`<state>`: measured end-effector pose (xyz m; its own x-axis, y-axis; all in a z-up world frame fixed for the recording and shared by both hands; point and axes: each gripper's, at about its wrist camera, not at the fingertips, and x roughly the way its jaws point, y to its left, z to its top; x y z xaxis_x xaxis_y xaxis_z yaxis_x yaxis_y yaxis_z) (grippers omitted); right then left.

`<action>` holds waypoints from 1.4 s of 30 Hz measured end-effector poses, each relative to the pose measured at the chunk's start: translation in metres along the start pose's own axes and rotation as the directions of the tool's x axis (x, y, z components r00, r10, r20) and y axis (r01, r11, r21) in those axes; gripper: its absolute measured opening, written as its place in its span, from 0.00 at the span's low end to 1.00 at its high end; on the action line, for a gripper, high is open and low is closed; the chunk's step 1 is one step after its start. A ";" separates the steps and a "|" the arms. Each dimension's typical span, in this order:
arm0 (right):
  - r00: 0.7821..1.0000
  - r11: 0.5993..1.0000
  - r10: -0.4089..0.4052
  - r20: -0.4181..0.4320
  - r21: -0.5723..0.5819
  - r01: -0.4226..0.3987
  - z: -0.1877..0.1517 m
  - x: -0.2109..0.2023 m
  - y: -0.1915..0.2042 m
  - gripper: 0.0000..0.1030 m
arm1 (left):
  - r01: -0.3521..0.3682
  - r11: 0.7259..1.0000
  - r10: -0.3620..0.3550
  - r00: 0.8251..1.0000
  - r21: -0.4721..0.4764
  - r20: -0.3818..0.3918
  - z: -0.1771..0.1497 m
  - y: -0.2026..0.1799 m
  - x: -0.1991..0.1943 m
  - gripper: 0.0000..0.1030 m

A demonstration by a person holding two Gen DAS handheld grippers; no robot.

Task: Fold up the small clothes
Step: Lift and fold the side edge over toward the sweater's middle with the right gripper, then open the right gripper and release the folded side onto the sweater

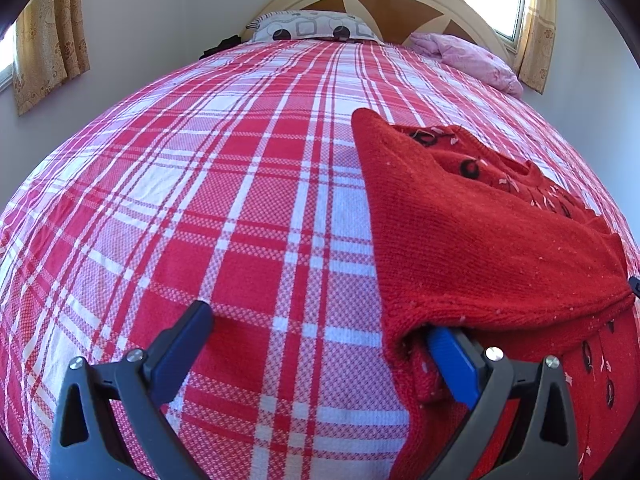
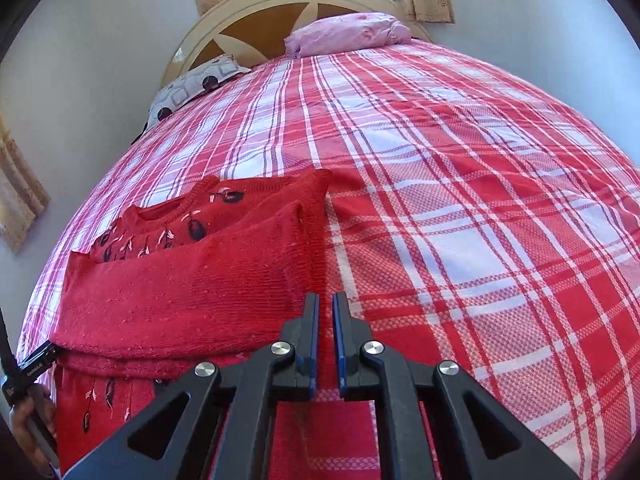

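A red knit sweater (image 1: 480, 240) (image 2: 192, 280) with dark flower embroidery lies on the plaid bed, its lower part folded up over the chest. My left gripper (image 1: 320, 344) stands open and wide at the sweater's left edge. One blue finger (image 1: 452, 360) is tucked under the folded layer, and the other rests on bare bedspread. My right gripper (image 2: 326, 320) is shut on the sweater at the fold's right corner, and the knit is drawn to a point there. The left gripper (image 2: 36, 364) also shows at the fold's other corner, with a hand (image 2: 24, 420) behind it.
The red and white plaid bedspread (image 1: 200, 200) (image 2: 480, 200) covers a wide bed. At the far end are a patterned pillow (image 1: 312, 26), a pink pillow (image 2: 348, 32) and a curved headboard (image 2: 256, 12). Curtained windows flank the bed.
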<state>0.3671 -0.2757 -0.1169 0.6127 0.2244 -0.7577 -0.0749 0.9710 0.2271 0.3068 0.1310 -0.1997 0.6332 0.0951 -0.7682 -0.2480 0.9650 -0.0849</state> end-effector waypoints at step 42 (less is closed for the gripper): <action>0.997 0.964 -0.010 -0.074 -0.266 -0.010 -0.023 0.015 0.073 0.65 | 0.022 0.999 -0.021 0.999 0.042 -0.029 0.001 -0.009 0.003 1.00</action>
<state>0.3528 -0.1996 -0.1253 0.5536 0.2198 -0.8033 -0.2877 0.9556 0.0632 0.3119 0.1232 -0.2003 0.6167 0.0677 -0.7843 -0.2031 0.9762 -0.0754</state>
